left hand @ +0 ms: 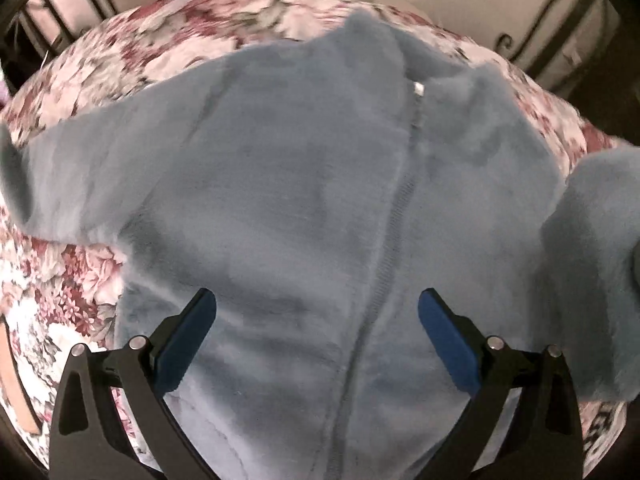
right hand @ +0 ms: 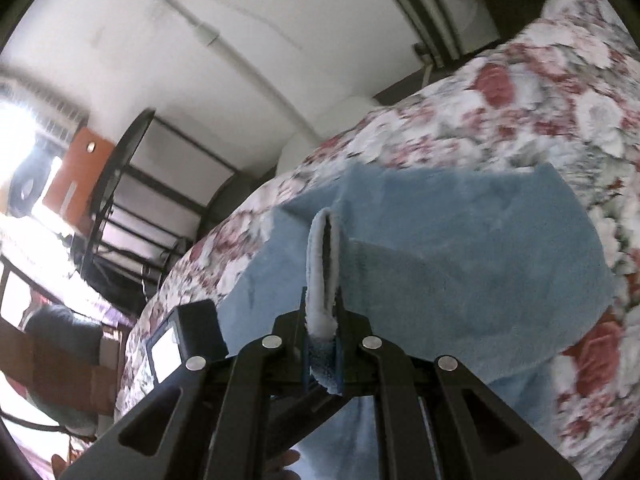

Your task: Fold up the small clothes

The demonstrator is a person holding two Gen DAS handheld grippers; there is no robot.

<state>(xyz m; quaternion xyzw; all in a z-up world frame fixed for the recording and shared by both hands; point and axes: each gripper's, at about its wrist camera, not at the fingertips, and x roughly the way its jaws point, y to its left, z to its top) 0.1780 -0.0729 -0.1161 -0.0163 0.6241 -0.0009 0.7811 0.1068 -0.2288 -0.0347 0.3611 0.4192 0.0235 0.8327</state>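
**Fleece jacket spread flat, first fold only starting**

Fleece jacket (left hand: 280,200), pale blue and plush with a zipper (left hand: 394,216) running up its front, lies face up across a floral bedspread (left hand: 72,280). Nearest the left camera, the left gripper (left hand: 318,344) hovers over the lower body of the garment with its blue-padded fingers (left hand: 188,344) spread wide and nothing between them; whether the pads touch the pile cannot be told. Just beyond, the hem region and torso look smoothed out. Further up, one sleeve (left hand: 80,184) stretches out flat to the side, while the opposite sleeve (left hand: 592,280) is bunched and raised at the frame edge. At the far end the collar sits open around a small zipper pull (left hand: 419,89).

In the right wrist view, the right gripper (right hand: 323,344) is clamped on a doubled edge of the fleece, which stands up as a narrow loop (right hand: 322,264) between the closed fingers. Past it, the rest of the jacket spreads over the bedspread, and beyond that stand a dark metal bed frame (right hand: 168,184) and a white wall.

Judging by this layout, the spreading step looks finished, and the fold itself has barely begun: one edge is lifted, no panel yet lies over another, and both sleeves and the body remain to be folded.
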